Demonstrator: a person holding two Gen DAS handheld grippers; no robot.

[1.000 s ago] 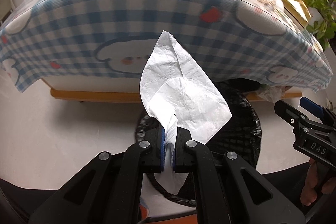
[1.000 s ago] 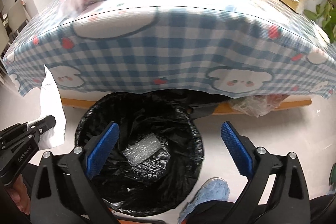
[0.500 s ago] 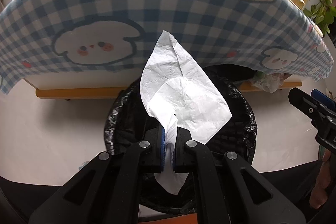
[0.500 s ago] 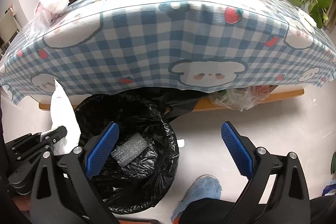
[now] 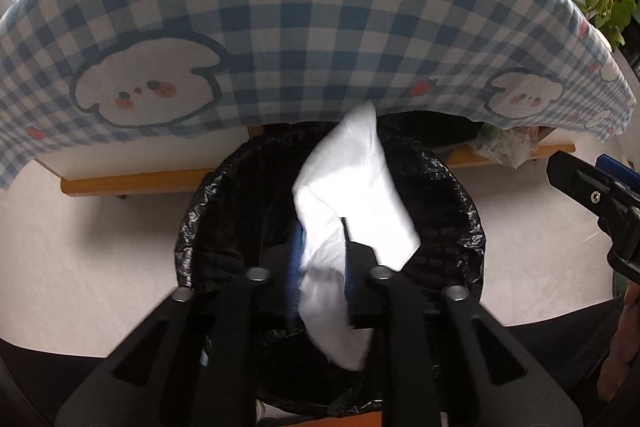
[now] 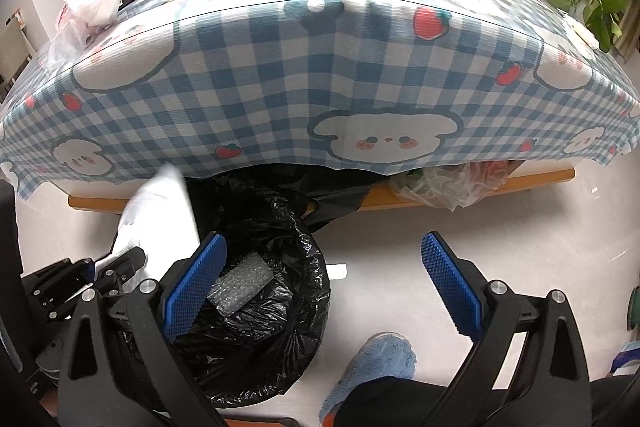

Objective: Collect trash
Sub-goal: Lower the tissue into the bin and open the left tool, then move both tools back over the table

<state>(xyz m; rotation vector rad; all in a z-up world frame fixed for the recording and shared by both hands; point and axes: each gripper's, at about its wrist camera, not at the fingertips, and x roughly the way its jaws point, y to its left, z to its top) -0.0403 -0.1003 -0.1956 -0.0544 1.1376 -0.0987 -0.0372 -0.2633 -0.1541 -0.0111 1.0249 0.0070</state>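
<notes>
Two grippers work over the black-lined trash bin (image 5: 328, 227) at lower centre: the step in hand is the drop. Left gripper (image 5: 320, 267) jaws are opening, the white paper sheet (image 5: 352, 195) between them above the bin mouth. Right gripper (image 6: 328, 279) stands wide and empty. Next: clear the sheet, then return to the table (image 6: 320, 67) at top.

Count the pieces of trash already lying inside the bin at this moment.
1: a piece of bubble wrap on the bottom of the bin. The white tissue is above the bin, between the left gripper's opening jaws. More may be hidden.
</notes>
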